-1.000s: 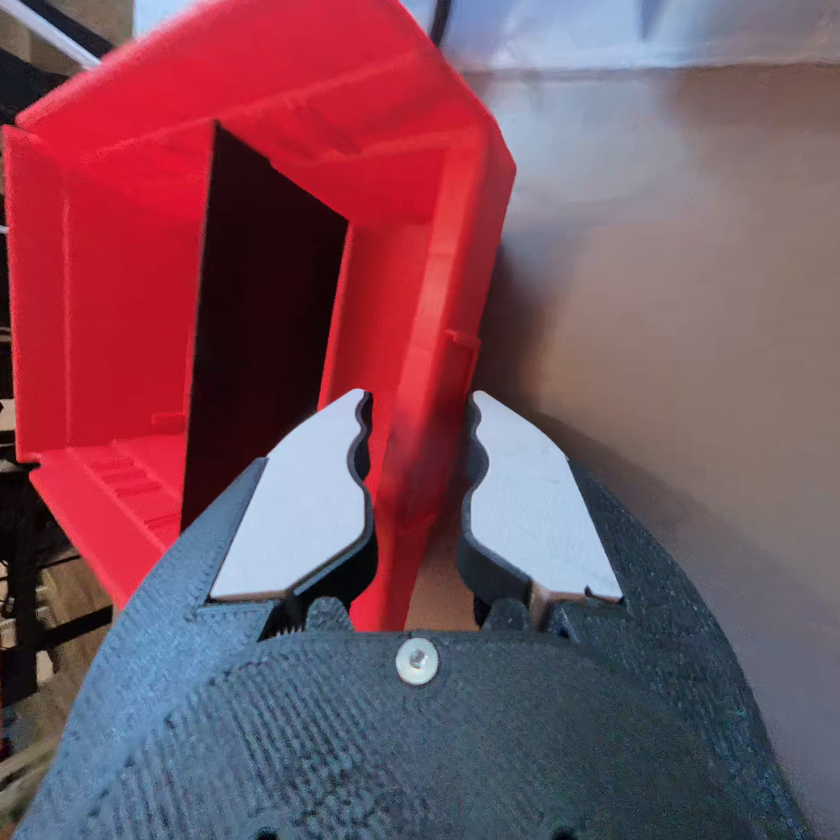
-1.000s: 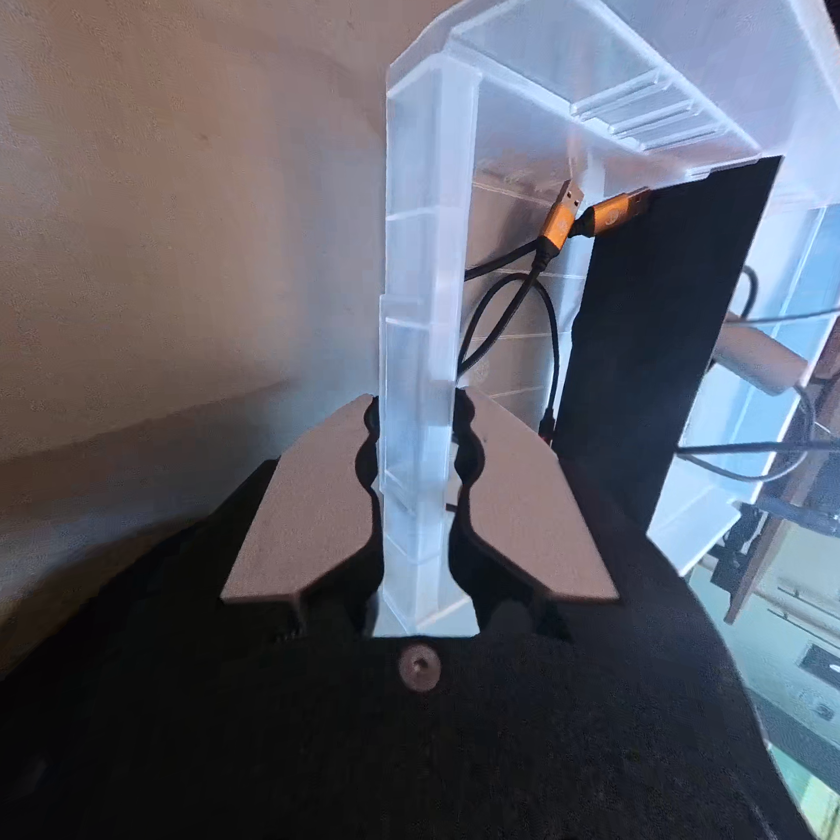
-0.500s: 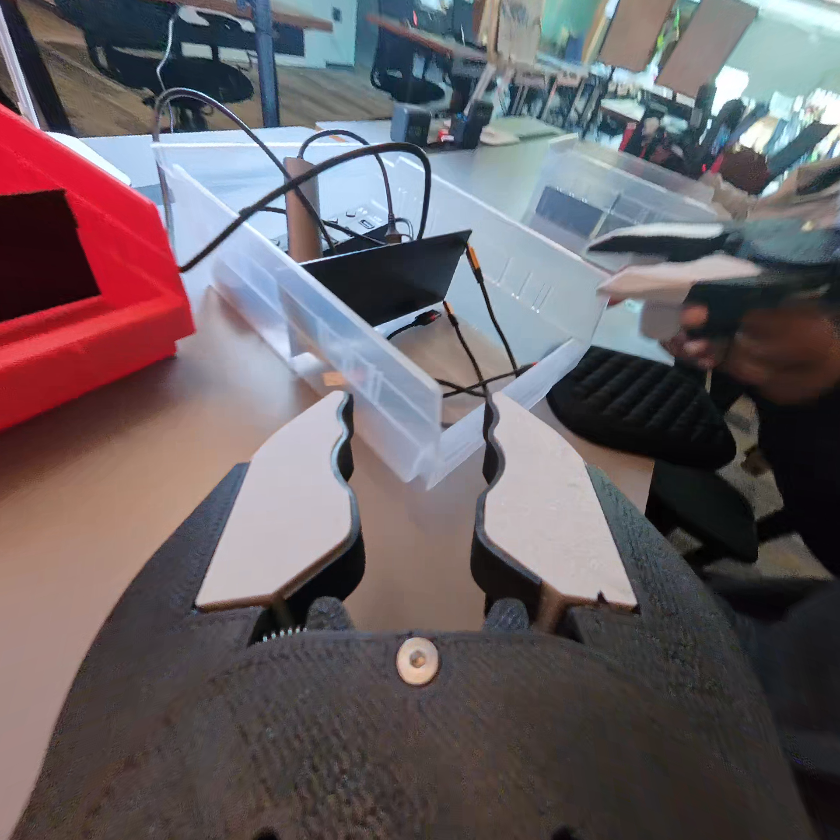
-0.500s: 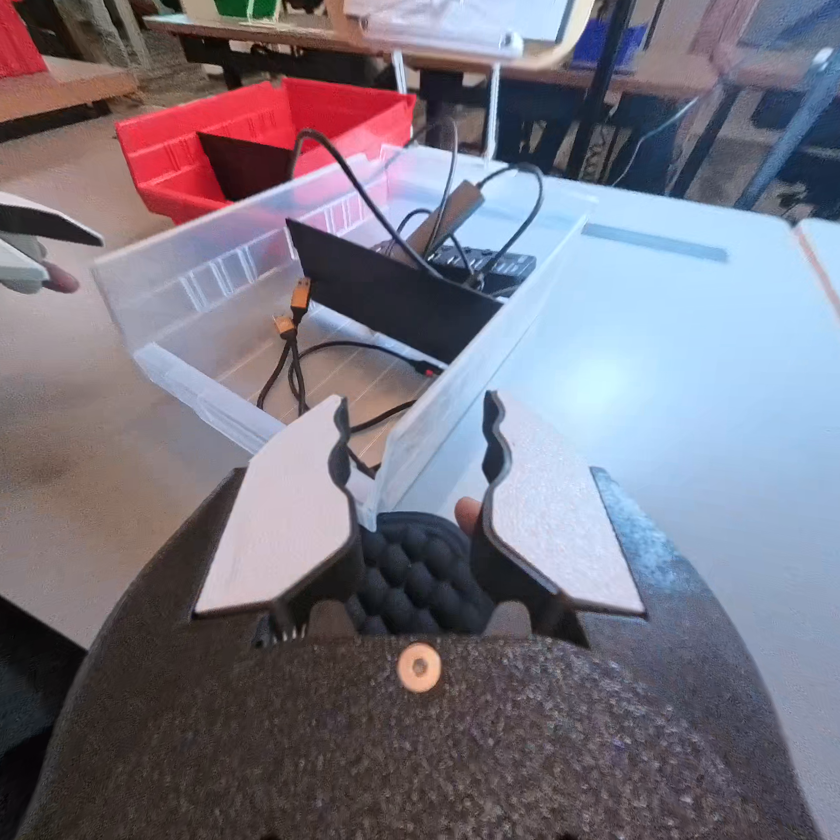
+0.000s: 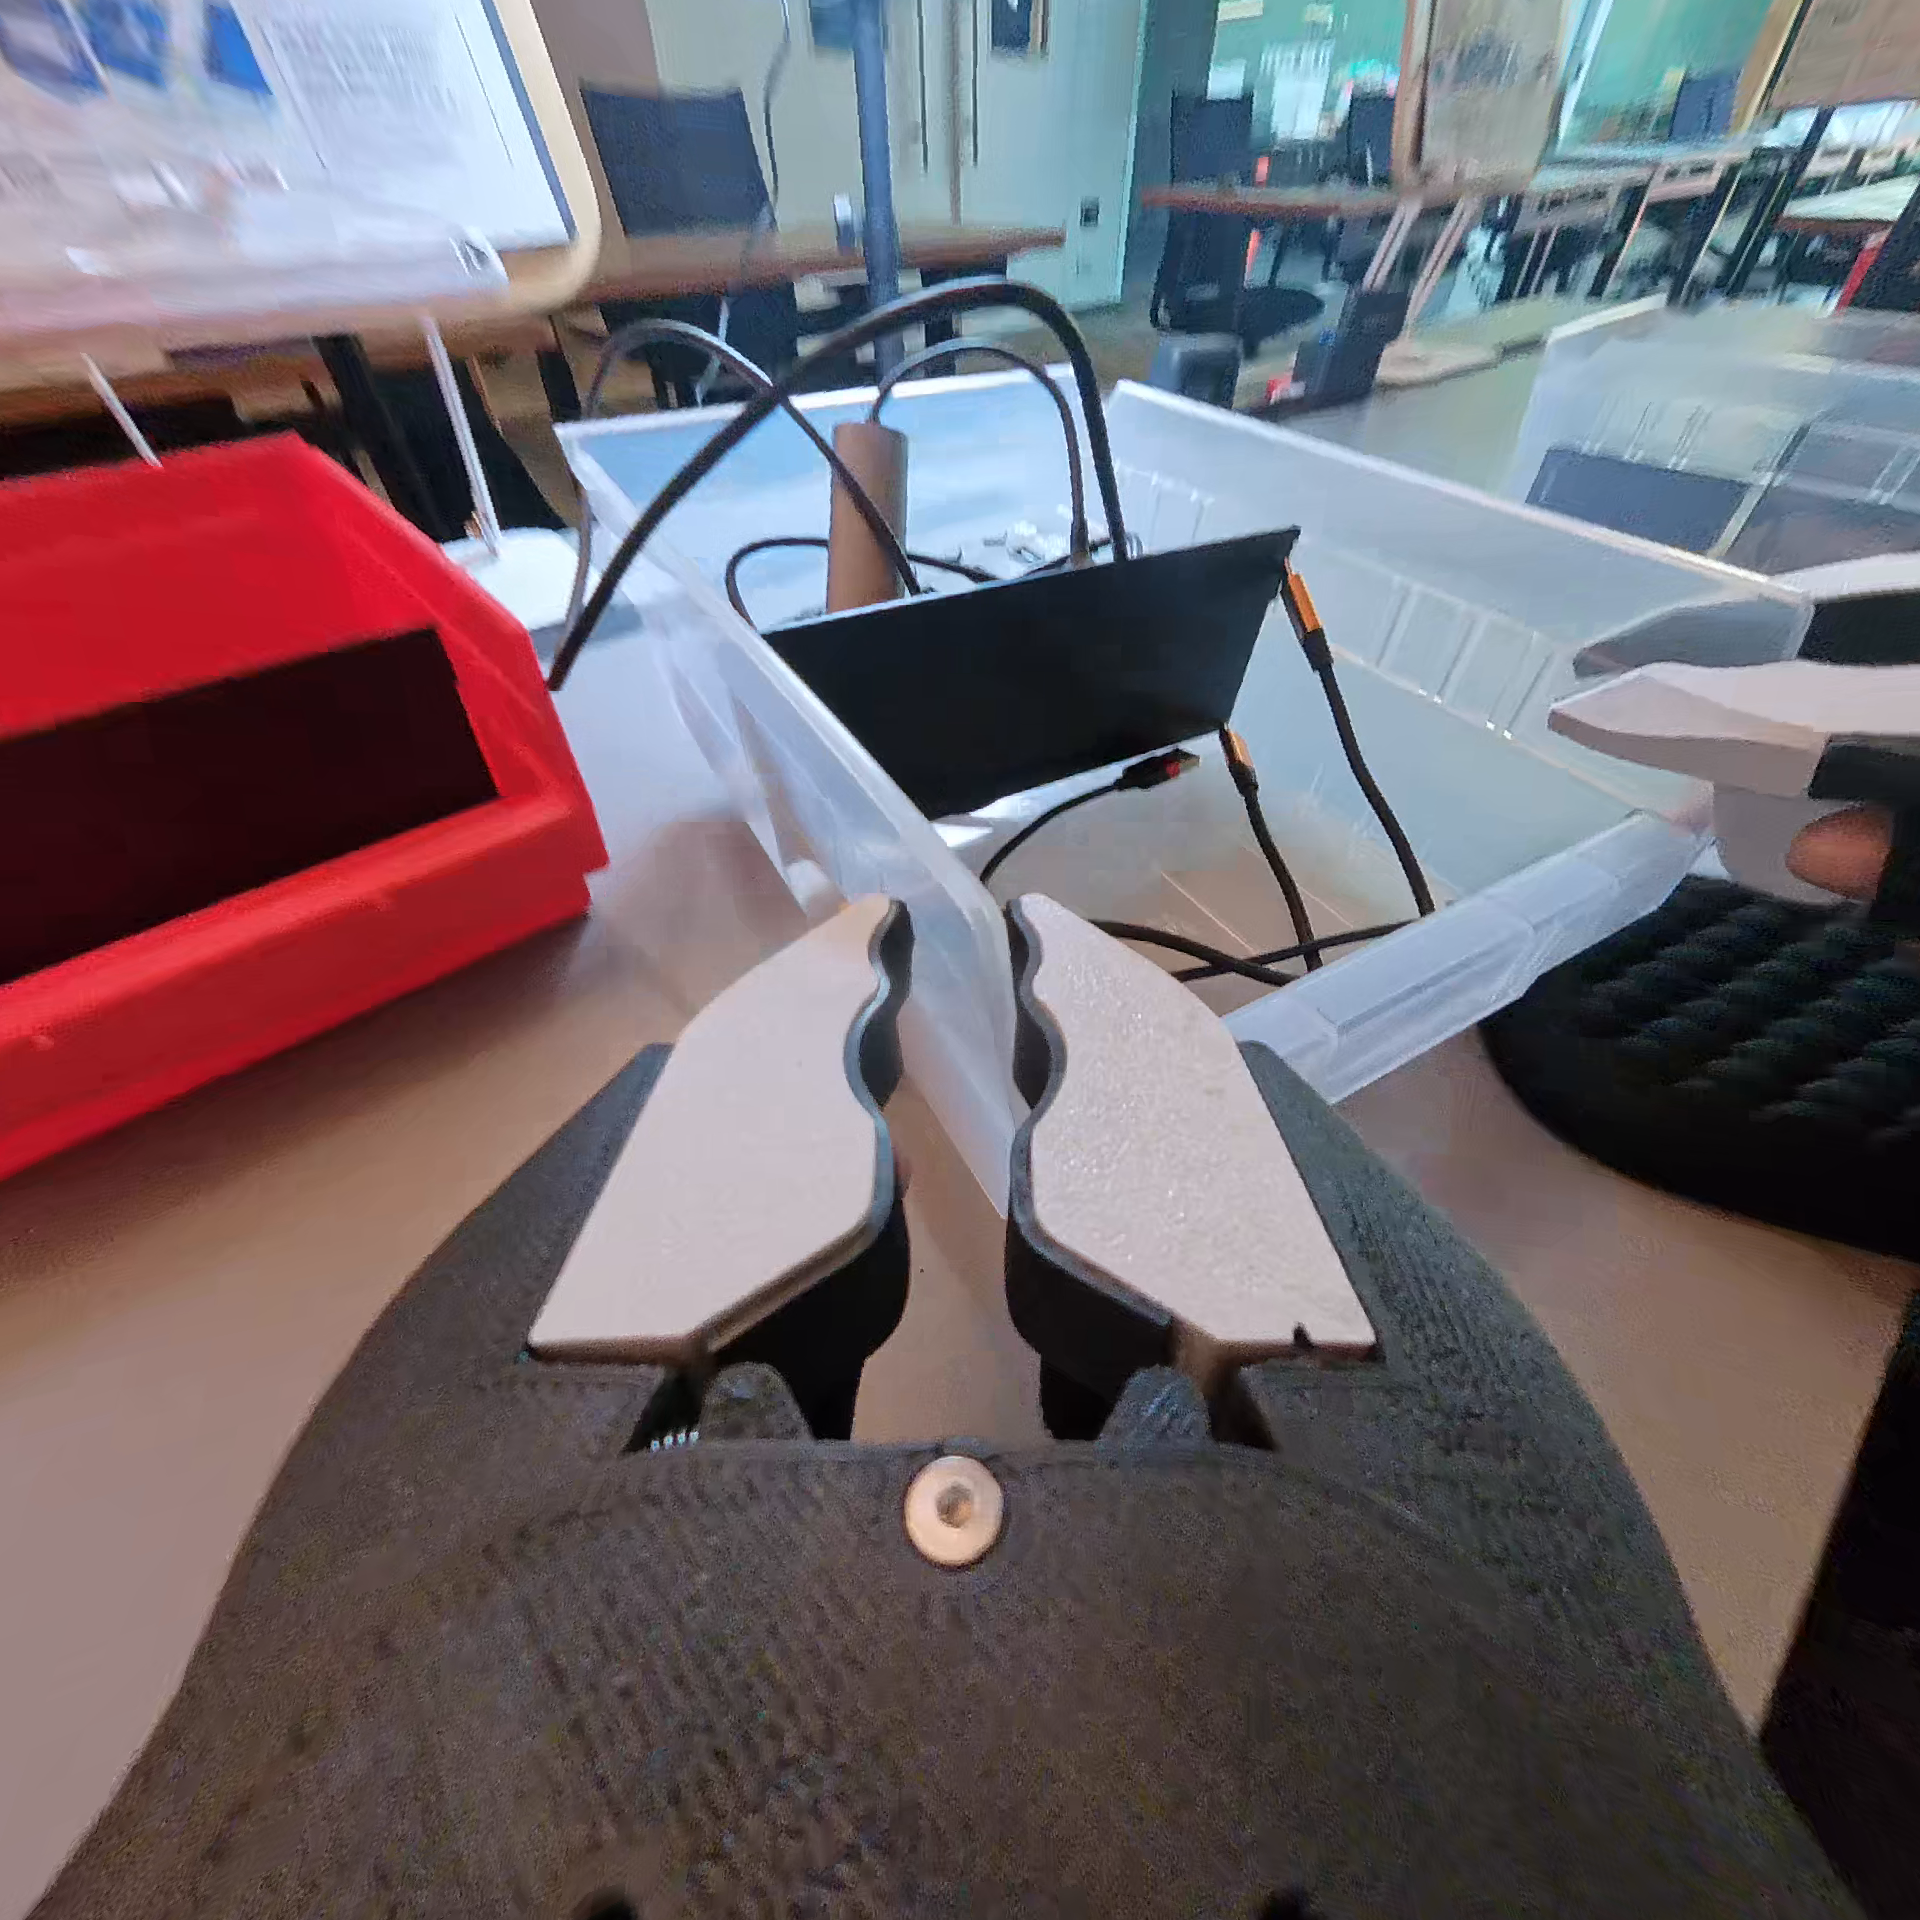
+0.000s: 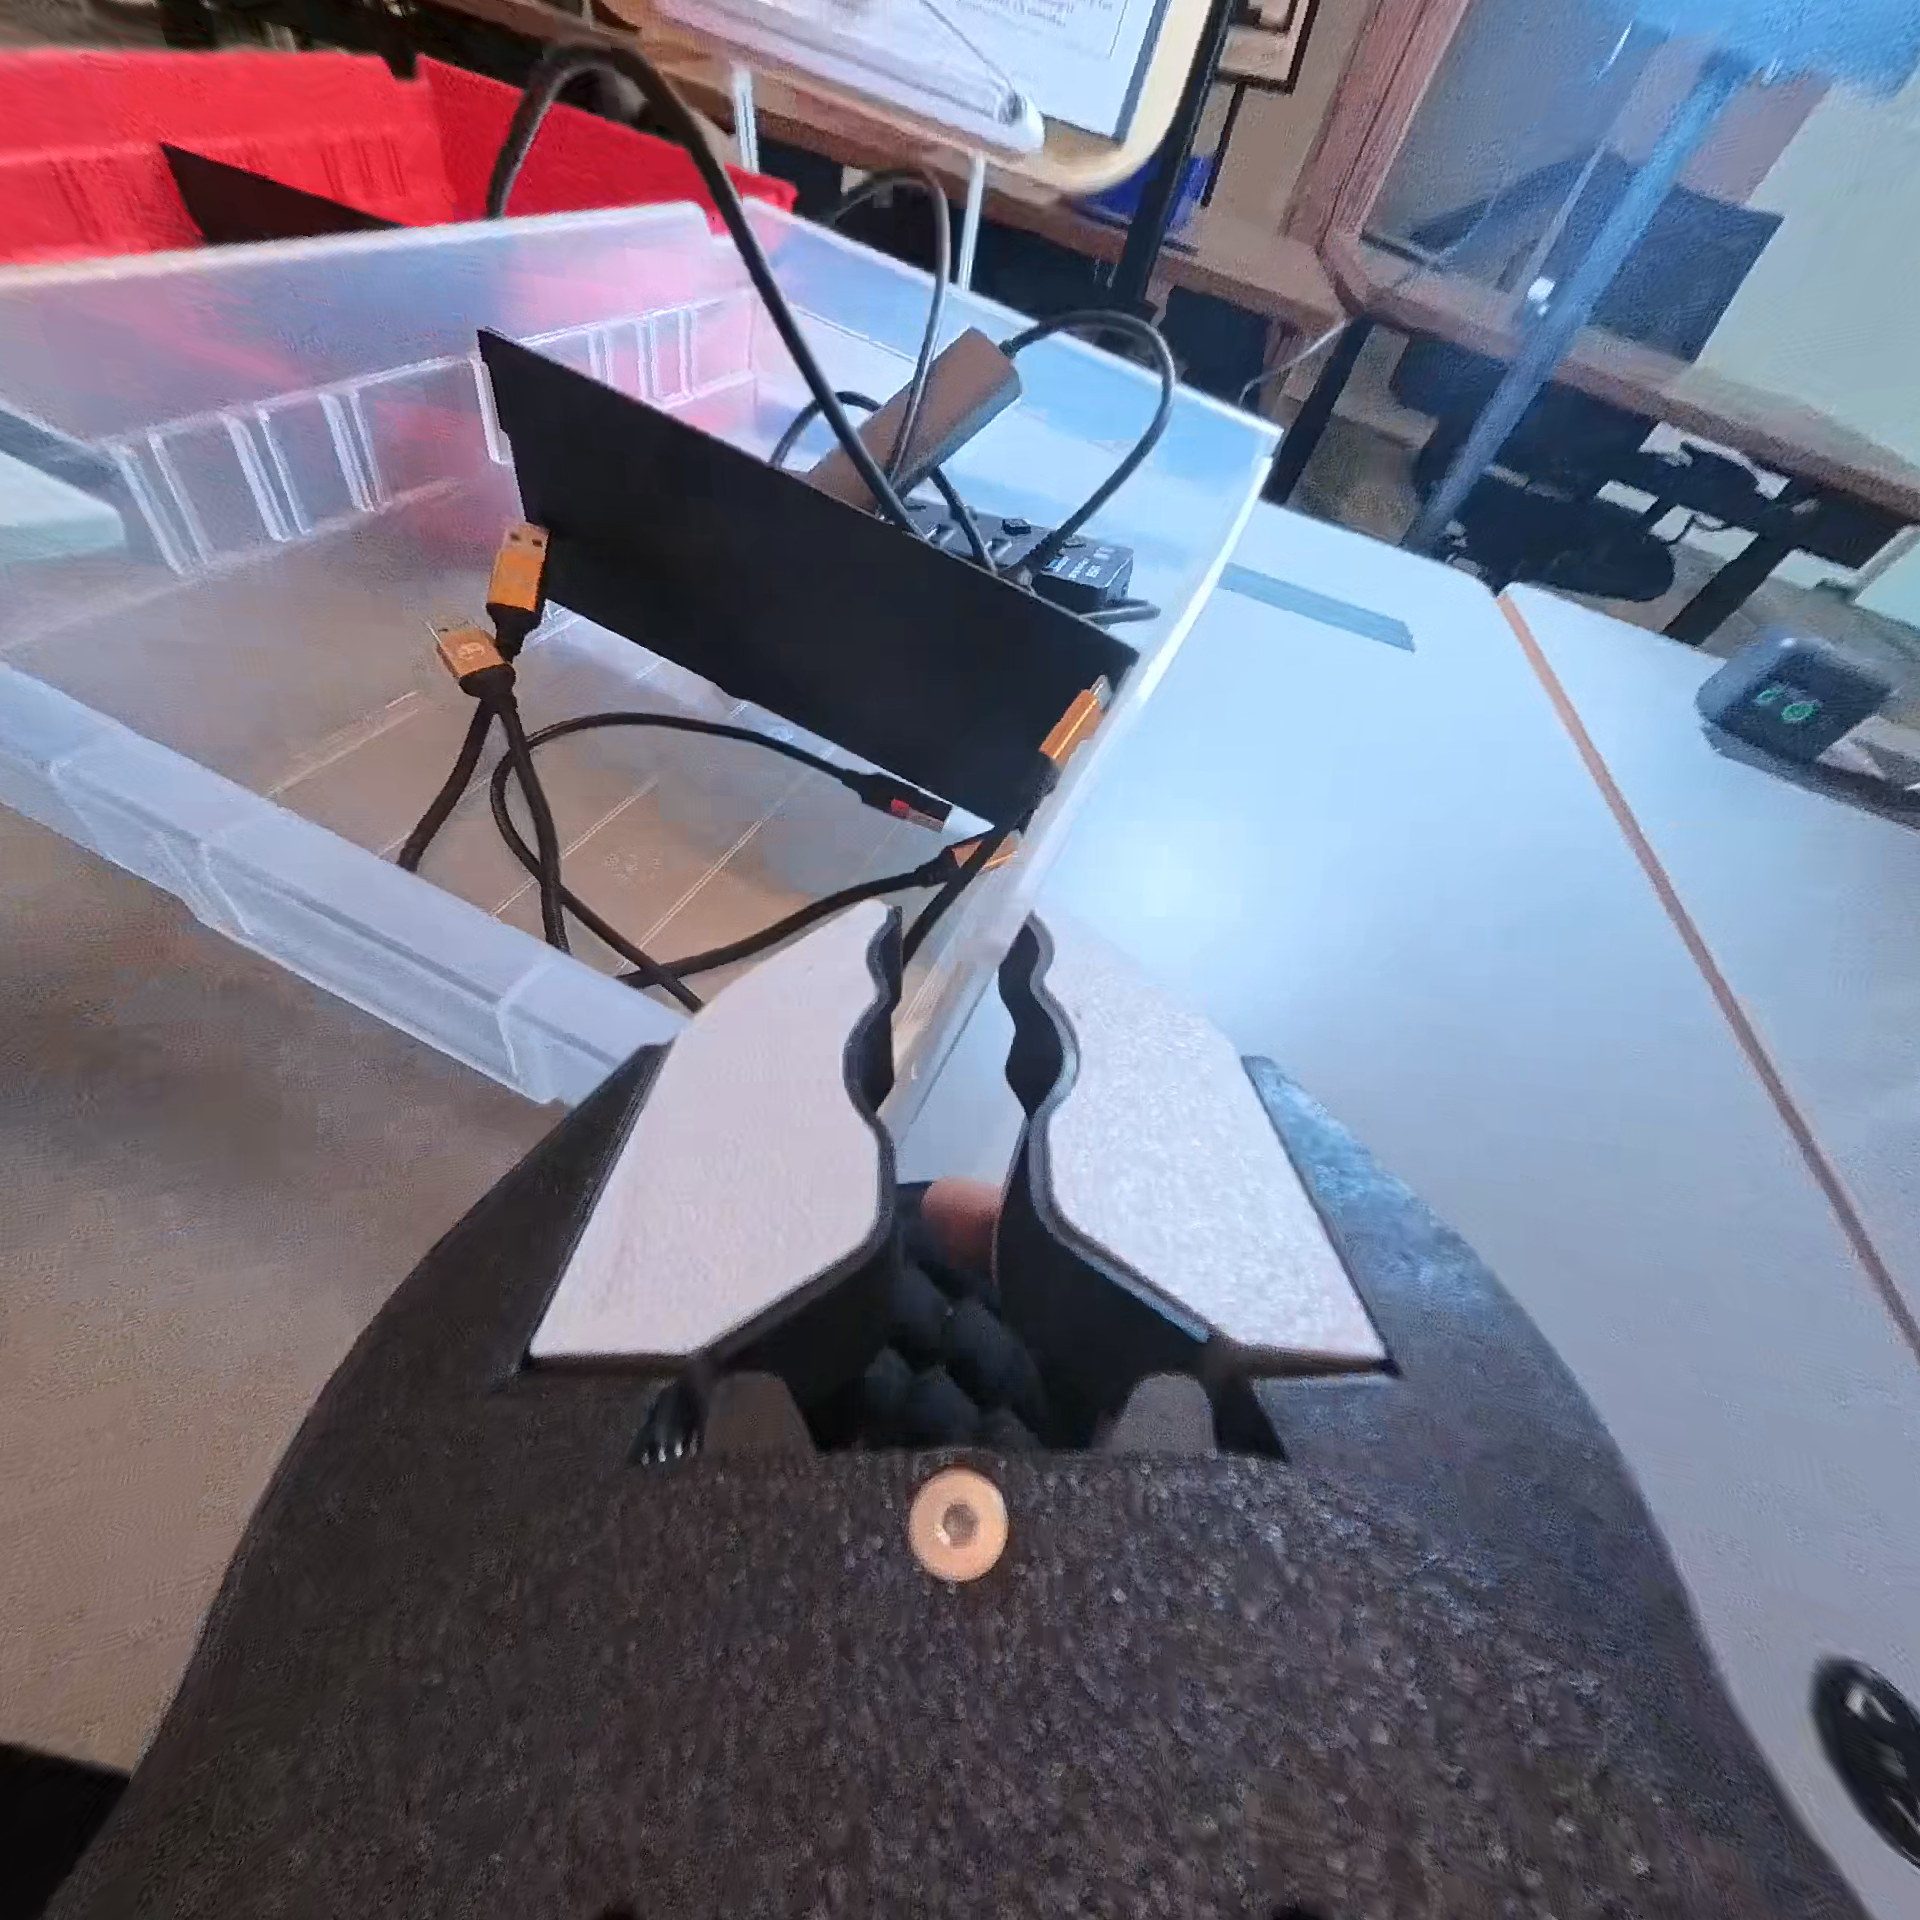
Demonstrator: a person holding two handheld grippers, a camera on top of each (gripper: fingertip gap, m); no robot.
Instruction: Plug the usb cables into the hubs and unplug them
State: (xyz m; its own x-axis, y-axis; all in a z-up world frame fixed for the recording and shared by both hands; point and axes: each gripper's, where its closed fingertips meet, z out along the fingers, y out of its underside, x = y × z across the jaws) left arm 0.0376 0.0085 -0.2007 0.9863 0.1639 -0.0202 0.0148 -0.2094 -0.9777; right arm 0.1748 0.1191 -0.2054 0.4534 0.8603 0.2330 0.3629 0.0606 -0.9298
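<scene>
Left of the left gripper's jaws, well off to the side, a red bin is sitting on the table, playing no part just now. Between those jaws the near corner of the clear bin's left wall is standing; they are closing around the thin plastic, though real contact cannot be told. This looks like a hold for steadying or shifting the bin.

Ahead and to the right of the left jaws, inside the bin, the usb cables are lying loose with orange plugs free, in front of a black divider. Behind the divider the hubs are sitting with other black leads arching over them.

The right gripper is straddling the bin's right wall at its near corner, jaws narrowed about the wall, grip likewise uncertain. The orange plugs are resting left of and ahead of these jaws, none yet in a hub, so plugging is apparently still waiting.
</scene>
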